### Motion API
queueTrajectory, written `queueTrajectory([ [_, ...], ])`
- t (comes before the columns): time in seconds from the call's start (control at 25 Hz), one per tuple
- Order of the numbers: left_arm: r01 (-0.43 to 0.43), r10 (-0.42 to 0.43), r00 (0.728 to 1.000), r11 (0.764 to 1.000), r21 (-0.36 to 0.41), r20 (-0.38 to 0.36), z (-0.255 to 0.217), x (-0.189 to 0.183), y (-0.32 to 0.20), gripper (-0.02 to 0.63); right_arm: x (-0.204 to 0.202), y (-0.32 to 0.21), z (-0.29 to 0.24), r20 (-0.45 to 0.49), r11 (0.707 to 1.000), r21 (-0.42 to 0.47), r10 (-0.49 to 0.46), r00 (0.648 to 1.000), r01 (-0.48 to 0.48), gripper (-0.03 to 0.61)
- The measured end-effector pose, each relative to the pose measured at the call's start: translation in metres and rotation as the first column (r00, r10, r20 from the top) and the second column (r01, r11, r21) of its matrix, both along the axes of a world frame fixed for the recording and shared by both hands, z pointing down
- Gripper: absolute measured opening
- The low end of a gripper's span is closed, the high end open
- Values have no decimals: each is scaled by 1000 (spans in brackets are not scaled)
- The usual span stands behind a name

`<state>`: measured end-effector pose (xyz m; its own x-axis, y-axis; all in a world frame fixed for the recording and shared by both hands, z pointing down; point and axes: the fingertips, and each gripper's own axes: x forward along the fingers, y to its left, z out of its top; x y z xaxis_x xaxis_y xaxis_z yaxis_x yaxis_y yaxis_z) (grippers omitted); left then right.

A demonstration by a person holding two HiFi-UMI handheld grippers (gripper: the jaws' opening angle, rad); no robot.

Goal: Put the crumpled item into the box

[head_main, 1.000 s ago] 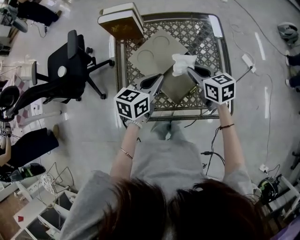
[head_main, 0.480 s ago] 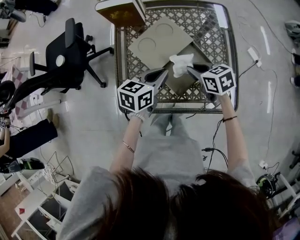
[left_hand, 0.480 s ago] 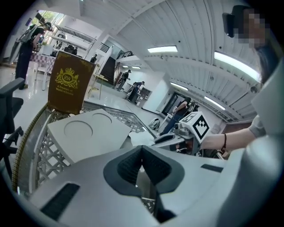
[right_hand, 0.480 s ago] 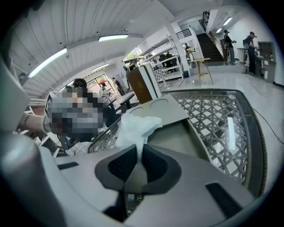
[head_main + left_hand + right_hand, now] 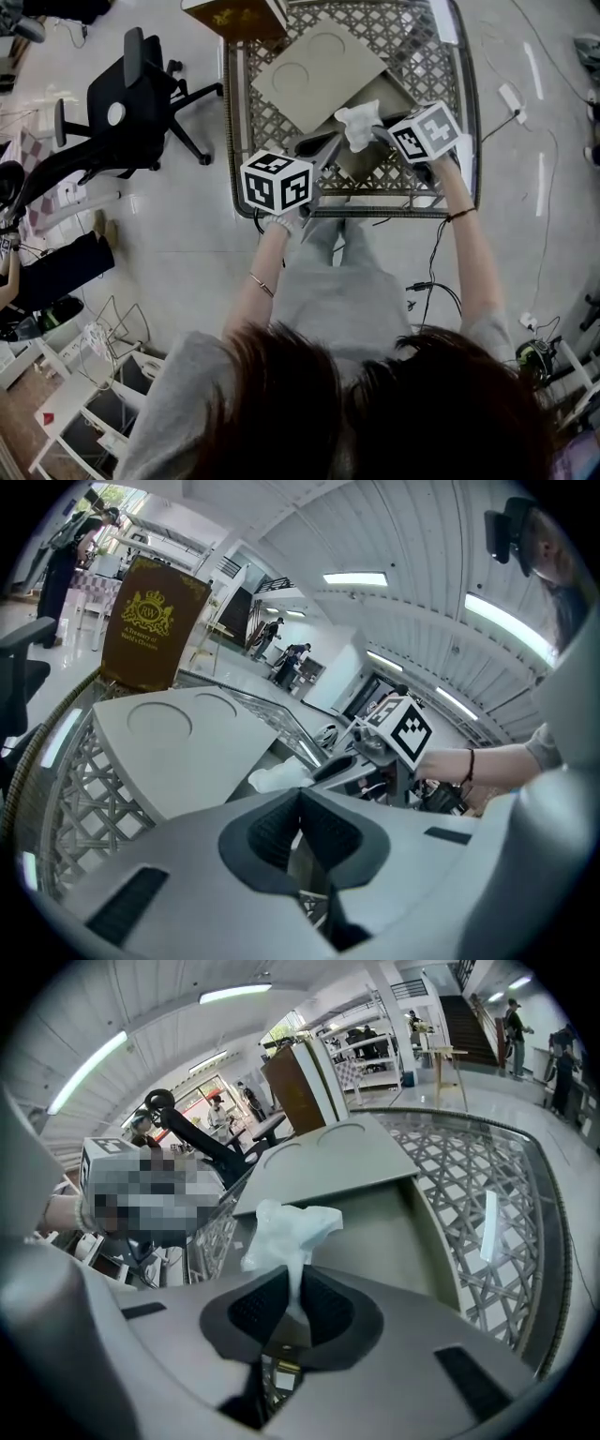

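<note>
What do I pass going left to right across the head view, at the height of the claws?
black office chair → left claw → crumpled tissue → right claw, which pinches the tissue

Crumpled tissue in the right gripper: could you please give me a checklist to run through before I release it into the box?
1. Right gripper shut on the crumpled tissue: ok.
2. Box open, lid lying beside it: ok.
3. Tissue over the box opening: ok.
4. Left gripper shut and empty: ok.
5. Tissue low enough inside the box: cannot tell.
</note>
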<state>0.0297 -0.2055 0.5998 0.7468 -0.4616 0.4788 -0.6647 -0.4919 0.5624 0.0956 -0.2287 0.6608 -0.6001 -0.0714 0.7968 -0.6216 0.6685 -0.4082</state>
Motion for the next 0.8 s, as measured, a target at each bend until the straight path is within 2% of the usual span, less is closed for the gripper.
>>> queueTrajectory([
  [0.28, 1, -1, 1000, 999, -44, -8, 10, 3, 9, 17, -1, 4, 16, -79, 996, -74, -55, 995, 50, 60],
  [0.52, 0, -1, 1000, 998, -62, -13, 15, 4, 15, 17, 0, 2, 24, -135, 992, -99, -88, 987, 75, 61],
  [0.8, -1, -1, 1000, 997, -74, -22, 17, 7, 20, 17, 1, 1, 30, -186, 990, -135, -77, 979, 53, 64],
])
